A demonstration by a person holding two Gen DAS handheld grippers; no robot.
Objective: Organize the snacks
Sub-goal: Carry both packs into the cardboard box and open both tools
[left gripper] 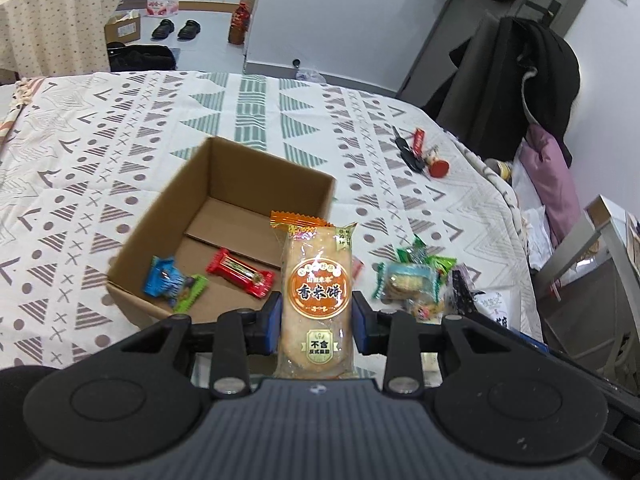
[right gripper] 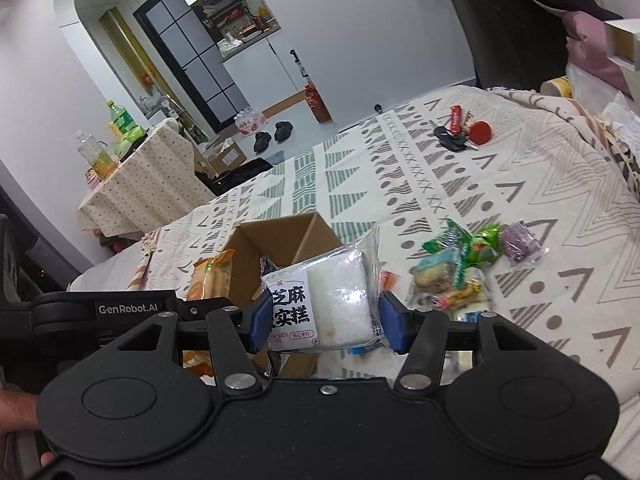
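My left gripper (left gripper: 317, 322) is shut on an orange rice cracker packet (left gripper: 316, 300), held upright just right of the open cardboard box (left gripper: 176, 204). A blue snack (left gripper: 164, 280), a green one (left gripper: 192, 298) and a red bar (left gripper: 240, 274) lie inside the box. My right gripper (right gripper: 322, 320) is shut on a white sesame cake packet (right gripper: 328, 300), held near the box (right gripper: 288, 236). The rice cracker packet (right gripper: 212, 280) and the left gripper (right gripper: 120, 312) show at the left there. A loose snack pile (left gripper: 416, 284) (right gripper: 460, 264) lies on the patterned cloth to the right.
A key bunch with a red tag (left gripper: 420, 152) (right gripper: 460, 132) lies farther back on the patterned cloth (left gripper: 100, 140). A chair with dark coats (left gripper: 520, 92) stands at the right. A small table with bottles (right gripper: 120, 160), shoes (left gripper: 176, 28) and boxes sit on the floor beyond.
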